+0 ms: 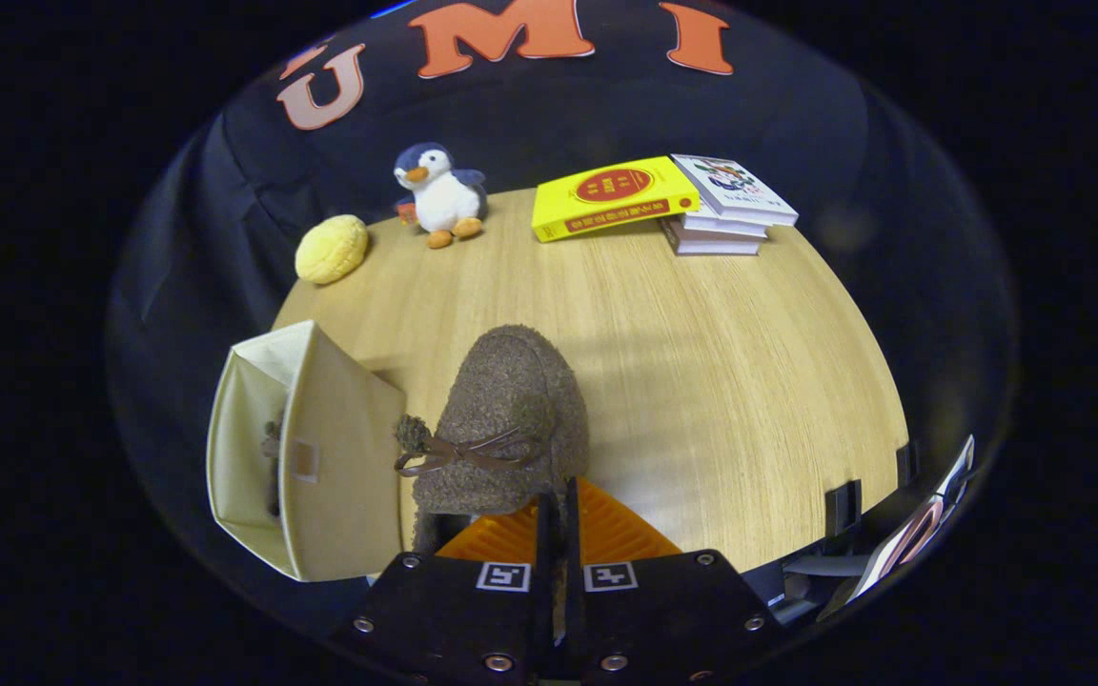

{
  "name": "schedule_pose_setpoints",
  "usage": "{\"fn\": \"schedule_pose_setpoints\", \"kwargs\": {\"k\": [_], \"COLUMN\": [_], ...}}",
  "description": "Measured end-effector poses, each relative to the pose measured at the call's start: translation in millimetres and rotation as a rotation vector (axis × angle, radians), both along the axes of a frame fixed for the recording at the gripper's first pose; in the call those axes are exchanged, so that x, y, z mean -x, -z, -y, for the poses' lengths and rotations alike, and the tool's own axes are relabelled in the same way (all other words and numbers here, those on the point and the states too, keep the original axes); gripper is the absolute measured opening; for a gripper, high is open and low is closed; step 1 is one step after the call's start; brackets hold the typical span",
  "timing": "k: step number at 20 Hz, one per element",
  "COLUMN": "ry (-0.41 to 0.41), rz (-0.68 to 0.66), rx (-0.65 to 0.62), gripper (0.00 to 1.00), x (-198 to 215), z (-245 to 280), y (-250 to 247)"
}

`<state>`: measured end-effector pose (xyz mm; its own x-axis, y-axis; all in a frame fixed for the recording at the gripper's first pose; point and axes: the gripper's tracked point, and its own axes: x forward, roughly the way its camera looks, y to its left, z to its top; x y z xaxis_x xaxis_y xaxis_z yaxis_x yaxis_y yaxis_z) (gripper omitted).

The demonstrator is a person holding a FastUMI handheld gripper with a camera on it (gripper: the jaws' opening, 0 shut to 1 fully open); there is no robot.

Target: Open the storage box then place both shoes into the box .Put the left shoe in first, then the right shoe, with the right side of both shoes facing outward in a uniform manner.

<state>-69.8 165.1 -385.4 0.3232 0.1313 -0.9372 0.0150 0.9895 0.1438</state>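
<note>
The yellow book bears a red round emblem with writing too small to read. The cream fabric storage box stands open, something dark inside it. The gripper has its fingers close together, pinching the heel rim of a brown fuzzy shoe with a bow, just right of the box

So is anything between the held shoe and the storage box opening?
Nothing visible. The gripper is shut on the brown shoe, which hangs right beside the open storage box. Another shoe already sits inside, against the box's far wall.
</note>
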Motion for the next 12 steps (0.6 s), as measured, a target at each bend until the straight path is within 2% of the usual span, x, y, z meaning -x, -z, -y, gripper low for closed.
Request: {"fn": "schedule_pose_setpoints", "kwargs": {"k": [5, 12], "ry": [-0.039, -0.106], "rz": [0.067, 0.072], "rx": [-0.069, -0.114], "gripper": [0.06, 0.06], "x": [-14.8, -7.9], "z": [-71.9, -166.0], "y": [-48.9, -64.0]}}
